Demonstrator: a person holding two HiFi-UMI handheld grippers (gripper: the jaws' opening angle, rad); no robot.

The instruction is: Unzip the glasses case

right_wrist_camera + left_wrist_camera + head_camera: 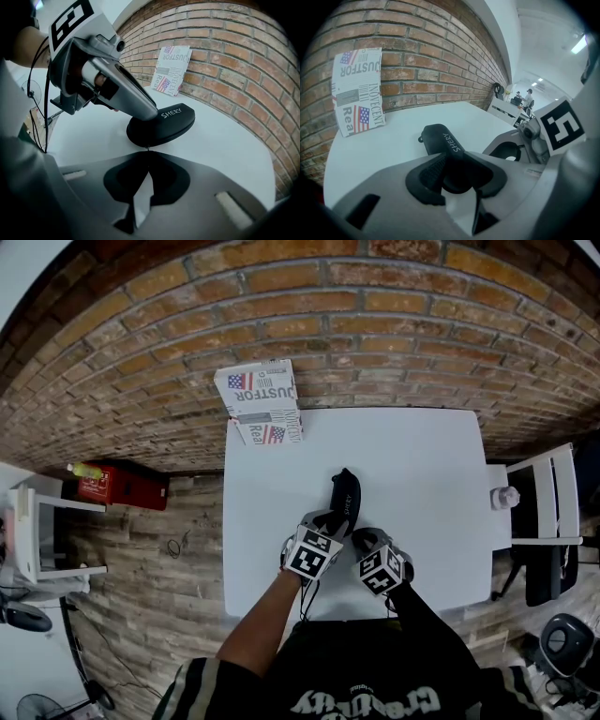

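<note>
A black glasses case (345, 489) marked SHERY lies in the middle of the white table (422, 465), its long side pointing away from me. My left gripper (335, 517) is shut on the case's near end; in the left gripper view its pads (433, 171) clamp the case (440, 140) from both sides. My right gripper (362, 539) sits just right of it at the same end. In the right gripper view its jaws meet at the case's rim (161, 124), shut (147, 153) on a small metal zipper pull (147, 148). The left gripper (143, 115) presses on the case there.
A printed cardboard box (260, 399) leans against the brick wall at the table's far left edge. A small white object (504, 496) and a white chair (548, 498) stand off the table's right side. A red box (122, 486) lies on the floor at left.
</note>
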